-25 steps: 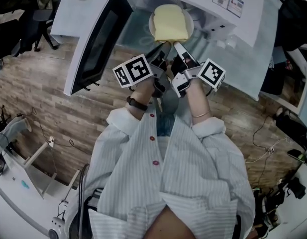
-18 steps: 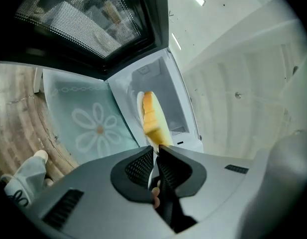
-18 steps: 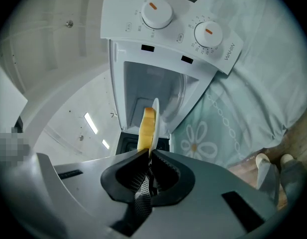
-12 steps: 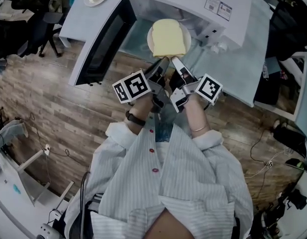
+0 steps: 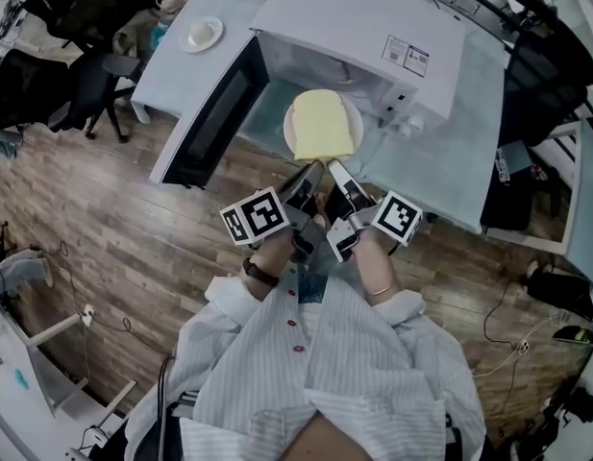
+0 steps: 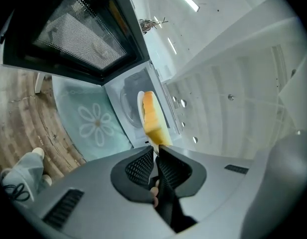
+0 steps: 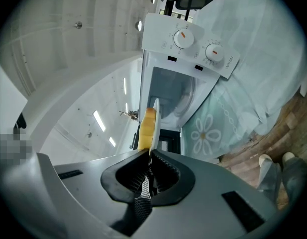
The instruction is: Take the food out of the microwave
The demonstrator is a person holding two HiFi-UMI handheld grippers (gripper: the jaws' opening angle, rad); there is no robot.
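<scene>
The left gripper (image 5: 310, 167) and right gripper (image 5: 335, 167) are each clamped on the near rim of a white plate (image 5: 288, 133), side by side, just outside the open microwave (image 5: 363, 27). Held at one edge only, the plate could sag and let the bread (image 5: 323, 123) slide off. The bread is a thick, pale yellow slice that nearly covers the plate.

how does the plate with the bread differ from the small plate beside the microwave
The bread plate is clamped at its near edge by the left claw and right claw; the small plate rests on the table. The bread plate carries a big yellow slice; the small plate holds something small and white. Both are round and white.
</scene>
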